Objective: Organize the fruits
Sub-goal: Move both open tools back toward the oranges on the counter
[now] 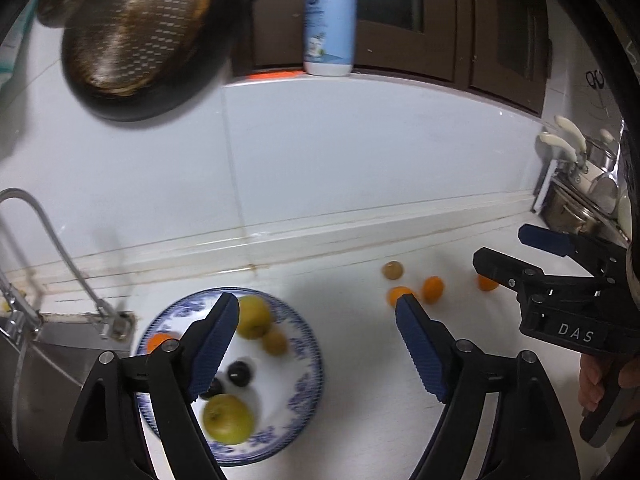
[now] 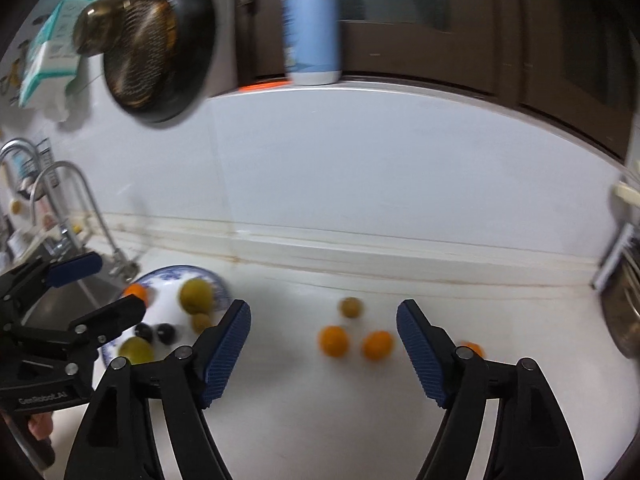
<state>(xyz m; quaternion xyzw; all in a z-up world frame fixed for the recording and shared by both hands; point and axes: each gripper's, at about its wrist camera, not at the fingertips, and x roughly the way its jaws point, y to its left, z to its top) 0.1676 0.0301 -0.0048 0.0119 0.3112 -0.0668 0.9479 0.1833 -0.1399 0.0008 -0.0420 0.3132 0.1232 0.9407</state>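
I judge I am mid-sort — both tongs spread wide and empty. The plate (image 1: 304, 364) already holds 2 green apples, dark plums and an orange; 3 oranges (image 2: 334, 341) and a small green fruit (image 2: 351, 307) lie loose on the counter (image 2: 320, 420). My right gripper (image 2: 323, 350) faces them; next it must drop over the nearest orange. The left gripper (image 1: 318, 350) hovers above the plate — sink (image 1: 60, 344) close beside.

The left gripper (image 1: 318, 312) hangs over the white counter (image 1: 360, 380) with its jaws spread wide and nothing between them. Below and partly behind its left finger sits a blue-patterned plate (image 1: 308, 360) holding two green apples, a small brownish fruit, two dark plums and an orange. Just past its right fingertip lie three oranges (image 1: 433, 289) and a pale round fruit (image 1: 392, 270). Further right, the right gripper (image 1: 508, 248) hovers, jaws parted.
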